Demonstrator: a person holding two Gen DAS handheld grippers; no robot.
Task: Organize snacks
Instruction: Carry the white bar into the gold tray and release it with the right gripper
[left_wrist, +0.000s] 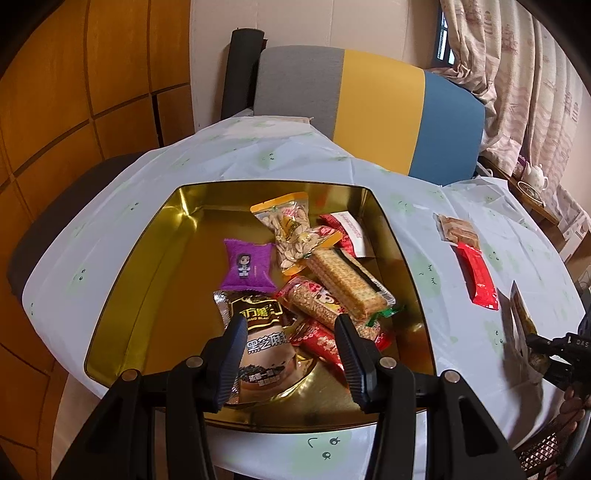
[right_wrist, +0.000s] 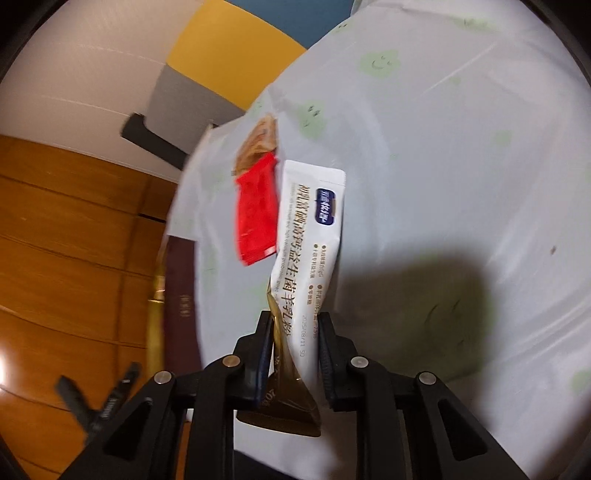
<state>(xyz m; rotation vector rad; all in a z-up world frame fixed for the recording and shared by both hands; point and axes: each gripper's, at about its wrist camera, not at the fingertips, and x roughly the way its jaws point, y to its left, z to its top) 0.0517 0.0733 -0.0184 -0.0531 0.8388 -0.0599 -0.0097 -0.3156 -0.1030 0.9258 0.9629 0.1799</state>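
A: What is being gripped by the right tongs (right_wrist: 293, 332)?

B: A white-and-gold sachet (right_wrist: 310, 236) is being clamped between them, raised above the cloth-covered counter (right_wrist: 461, 166). Its printed face is being turned toward the right wrist camera.

A: And the left tongs (left_wrist: 291, 328)?

B: They are being held apart over the near end of the gold tin (left_wrist: 122, 295), with nothing being pinched. A brown sesame packet (left_wrist: 258, 343) is lying in the tin beneath them.

A: What else is being kept in the tin?

B: A purple packet (left_wrist: 248, 265), a bag of seeds (left_wrist: 295, 232), a cracker pack (left_wrist: 343, 282) and several red wrappers (left_wrist: 317, 334) are being kept there, mostly piled toward the right side.

A: Is anything being left outside it?

B: A red bar (left_wrist: 476, 277) and a small clear-wrapped snack (left_wrist: 458, 229), touching end to end, are being left on the counter to the right of the tin.
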